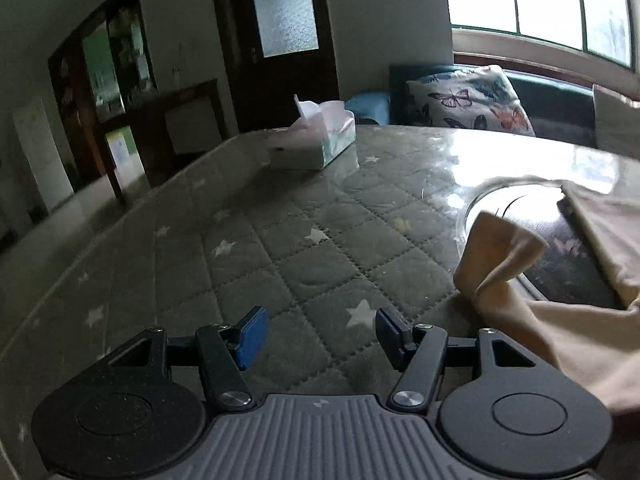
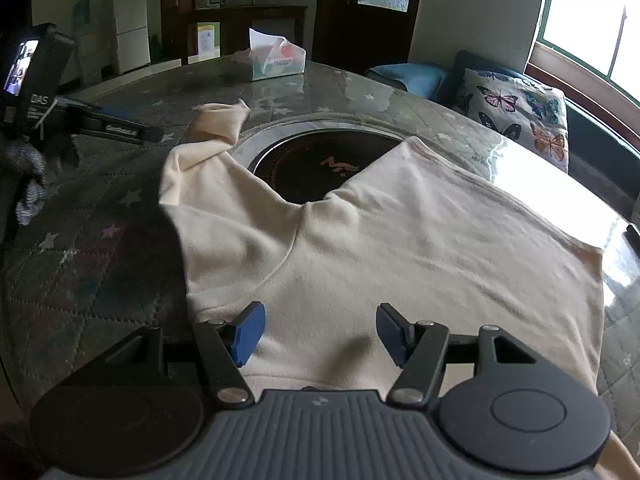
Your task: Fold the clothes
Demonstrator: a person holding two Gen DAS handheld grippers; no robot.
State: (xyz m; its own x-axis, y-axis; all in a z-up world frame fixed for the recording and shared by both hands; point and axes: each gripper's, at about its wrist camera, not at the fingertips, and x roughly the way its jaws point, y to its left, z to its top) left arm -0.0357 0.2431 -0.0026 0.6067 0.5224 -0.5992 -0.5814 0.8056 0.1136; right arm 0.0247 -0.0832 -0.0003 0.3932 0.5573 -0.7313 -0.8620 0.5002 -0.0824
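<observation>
Garment: a cream, soft-knit long-sleeved top [image 2: 384, 248] is lying flat on the table, its body spreading from the near edge toward the right.
Sleeve: the left sleeve [image 2: 208, 148] is angling far-left, its cuff folding over itself beside the round inset.
Table surface: a grey quilted cover with pale stars under a clear glossy sheet [image 2: 80, 264] is lying bare to the left of the garment, giving open room there.
Inset: a round black glass plate in a pale ring [image 2: 320, 156] is sitting at the table's centre; the garment's far hem and sleeve are partly overlapping its rim.
Right gripper [image 2: 320, 334]: its blue-padded fingers are standing wide apart over the near part of the garment, nothing between them.
Left gripper [image 1: 322, 338]: its jaws are standing wide and empty over bare quilting, with the sleeve cuff [image 1: 500, 252] just to its right; from the right wrist view its black body is showing at the far left.
Far edge: a white tissue box with a tissue sticking up [image 2: 276, 60] is sitting well apart from the garment.
Right edge: bright window glare is falling on the glossy sheet beyond the garment's side seam.
Beyond the table: a butterfly-print cushion [image 2: 520, 114] is resting on a dark bench under the window.
</observation>
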